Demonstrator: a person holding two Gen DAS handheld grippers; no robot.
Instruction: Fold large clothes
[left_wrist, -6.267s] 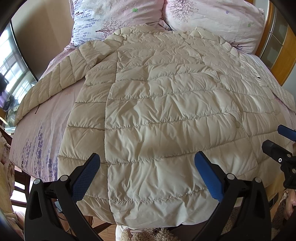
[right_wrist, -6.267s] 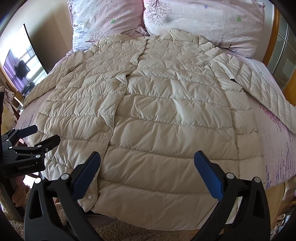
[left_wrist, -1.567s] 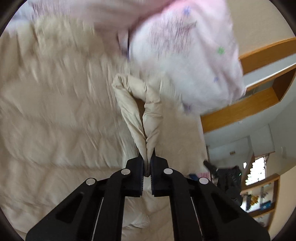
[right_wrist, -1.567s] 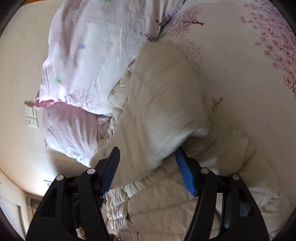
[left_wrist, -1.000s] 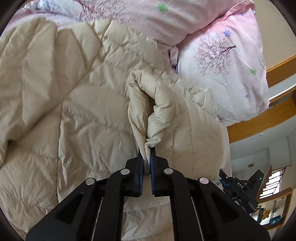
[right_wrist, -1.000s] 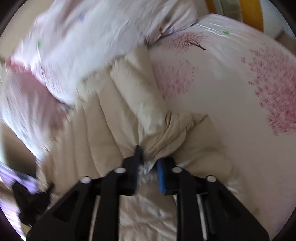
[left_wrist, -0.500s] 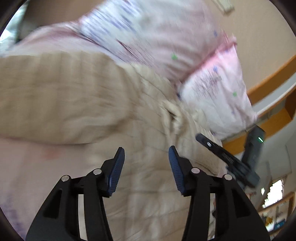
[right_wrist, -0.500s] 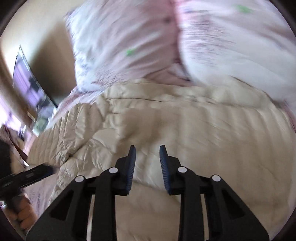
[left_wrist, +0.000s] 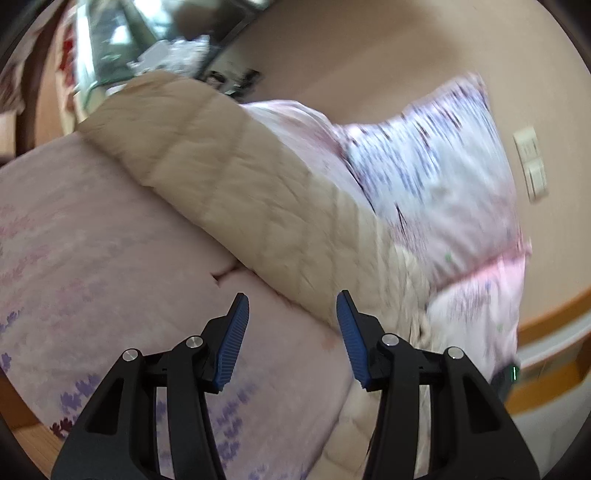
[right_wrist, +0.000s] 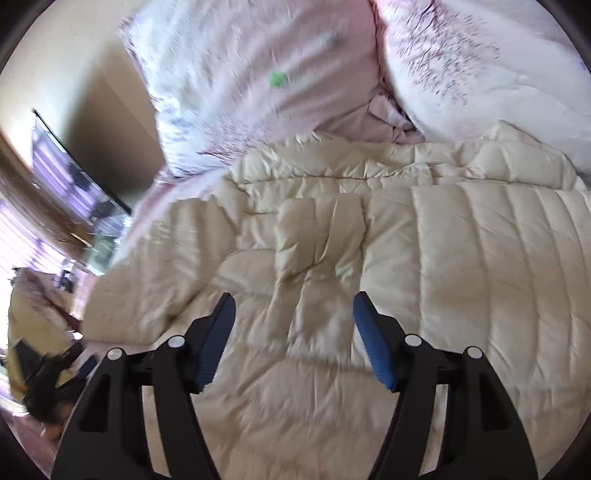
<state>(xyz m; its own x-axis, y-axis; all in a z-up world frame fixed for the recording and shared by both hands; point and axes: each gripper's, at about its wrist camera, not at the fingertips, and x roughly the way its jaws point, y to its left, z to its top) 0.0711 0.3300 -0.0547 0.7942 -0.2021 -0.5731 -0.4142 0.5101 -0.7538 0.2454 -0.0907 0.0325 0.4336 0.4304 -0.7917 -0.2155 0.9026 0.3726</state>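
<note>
Both grippers now stand apart and empty: left gripper (left_wrist: 291, 328) and right gripper (right_wrist: 291, 325) have let go. I see the jacket (right_wrist: 369, 258) on the bed (left_wrist: 92, 240), its right sleeve (right_wrist: 498, 258) folded across; the left sleeve (left_wrist: 221, 177) comes next.

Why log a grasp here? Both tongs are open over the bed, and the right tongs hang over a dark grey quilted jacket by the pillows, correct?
Not quite: the colour is wrong. The right wrist view shows the right tongs open over a cream quilted puffer jacket, not dark grey, by the pink floral pillows. The left tongs are open too.
</note>
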